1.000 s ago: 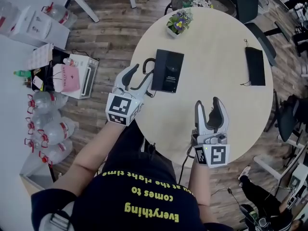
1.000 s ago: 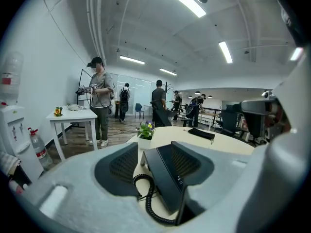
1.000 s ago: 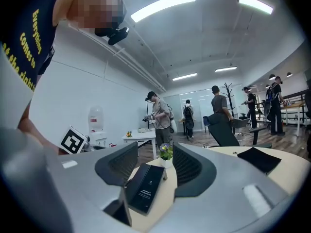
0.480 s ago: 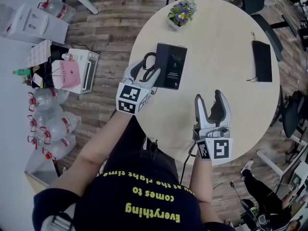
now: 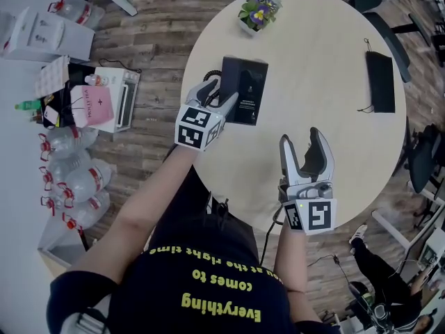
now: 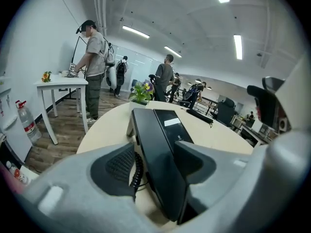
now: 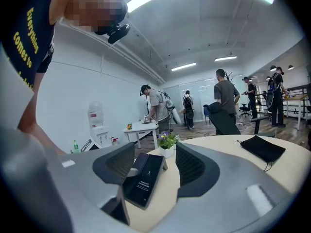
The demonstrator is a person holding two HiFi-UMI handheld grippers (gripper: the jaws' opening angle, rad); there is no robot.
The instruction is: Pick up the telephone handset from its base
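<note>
A black telephone base (image 5: pixel 250 92) lies on the round beige table (image 5: pixel 327 61), its handset (image 5: pixel 228 74) resting along the base's left side. My left gripper (image 5: pixel 215 93) is low over the phone's near end, jaws opening. In the left gripper view the handset (image 6: pixel 158 178) runs between the pads with small gaps on both sides, and the coiled cord (image 6: pixel 137 171) hangs by the left pad. My right gripper (image 5: pixel 306 153) hovers over the table's near part, jaws opening, nothing between them. From the right gripper view the phone (image 7: pixel 144 178) shows some way ahead.
A small flower pot (image 5: pixel 256 11) stands at the table's far edge and a black pouch (image 5: pixel 380 82) lies at its right. Water bottles (image 5: pixel 69 179) and boxes (image 5: pixel 104 106) crowd the floor on the left. Chairs stand around the table's far and right sides; several people stand in the room.
My left gripper has come forward and down from the table's edge until its jaws straddle the handset's near end. The right gripper has hardly moved.
</note>
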